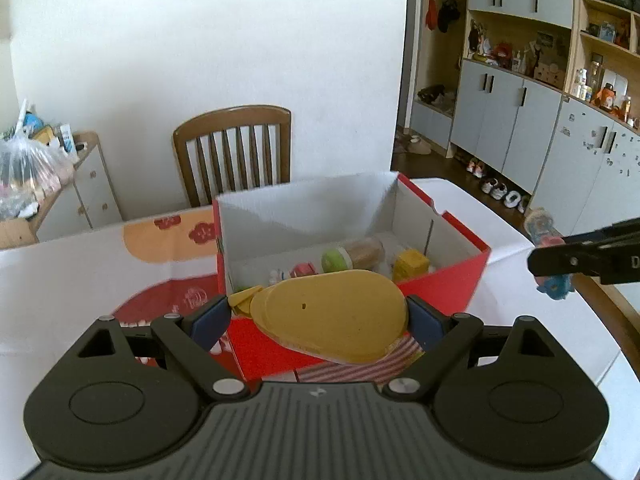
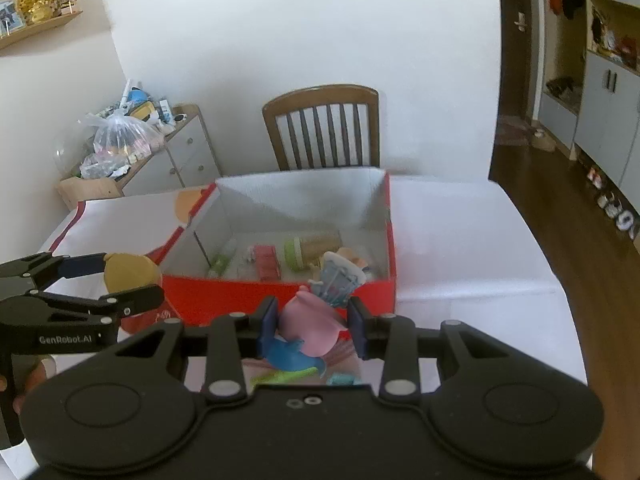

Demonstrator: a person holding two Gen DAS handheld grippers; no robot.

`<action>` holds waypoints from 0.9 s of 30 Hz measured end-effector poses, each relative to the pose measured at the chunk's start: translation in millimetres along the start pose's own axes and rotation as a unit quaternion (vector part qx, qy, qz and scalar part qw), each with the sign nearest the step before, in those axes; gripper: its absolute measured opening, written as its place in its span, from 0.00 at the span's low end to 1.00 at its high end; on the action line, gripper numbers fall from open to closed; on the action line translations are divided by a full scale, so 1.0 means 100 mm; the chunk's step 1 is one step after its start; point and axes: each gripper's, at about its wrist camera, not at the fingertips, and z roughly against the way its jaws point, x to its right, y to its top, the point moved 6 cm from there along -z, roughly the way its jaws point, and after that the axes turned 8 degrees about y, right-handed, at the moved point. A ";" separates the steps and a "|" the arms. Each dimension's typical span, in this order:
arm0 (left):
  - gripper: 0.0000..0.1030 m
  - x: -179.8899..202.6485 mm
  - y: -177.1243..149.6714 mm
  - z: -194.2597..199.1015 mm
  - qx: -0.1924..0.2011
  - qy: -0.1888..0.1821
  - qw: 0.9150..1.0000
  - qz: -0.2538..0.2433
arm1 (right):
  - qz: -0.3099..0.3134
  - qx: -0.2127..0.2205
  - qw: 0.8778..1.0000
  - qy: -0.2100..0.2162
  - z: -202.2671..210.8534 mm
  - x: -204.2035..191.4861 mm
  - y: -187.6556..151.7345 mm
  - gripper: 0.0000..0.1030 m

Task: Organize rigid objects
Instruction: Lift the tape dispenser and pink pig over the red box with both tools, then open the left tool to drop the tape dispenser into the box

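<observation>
Gripping a flat yellow wooden toy piece (image 1: 334, 314) across its width, the left tool (image 1: 319, 318) has both blue pads (image 1: 210, 318) pressed against the piece's edges, with the jaws set wide. The piece is oval, tan-yellow on top, and sits raised in front of the near red wall of the open box (image 1: 440, 288). In the right wrist view the same piece (image 2: 130, 272) shows at the left, clamped in the left tool (image 2: 120, 280) just beside the box's left near corner.

The right tool (image 2: 314, 326) is clenched on a pink and blue plastic toy figure (image 2: 310, 328); its pads (image 2: 268, 326) bear on the figure's pink part from both sides, jaws narrow. The figure hangs in front of the near wall of the box (image 2: 280, 296), above the white-covered surface (image 2: 460, 248). From the left wrist view the figure (image 1: 554, 286) is partly visible at the right edge, held in the right tool (image 1: 560, 264).

The box is red outside and white inside, open at the top, resting on the surface. Inside it lie a green-capped cylinder (image 2: 310, 252), a red block (image 2: 266, 262), a small green item (image 2: 219, 264) and a pale blue-and-white toy (image 2: 340, 276) near the right front corner. A yellow block (image 1: 410, 264) also lies inside. A brown wooden chair (image 2: 324, 128) stands behind the surface.
</observation>
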 end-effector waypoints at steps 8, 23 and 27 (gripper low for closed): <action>0.91 -0.02 0.24 -0.31 -0.009 0.022 1.000 -0.011 | 0.034 -0.011 0.999 0.014 -0.34 -0.07 0.28 0.35; 0.91 -0.06 0.51 -1.26 -0.062 0.032 0.998 0.011 | 0.081 -0.076 0.994 0.016 -1.11 -0.08 0.35 0.35; 0.91 -0.02 0.49 -1.49 -0.086 0.036 0.996 0.012 | 0.090 -0.095 0.991 0.012 -1.27 -0.09 0.32 0.35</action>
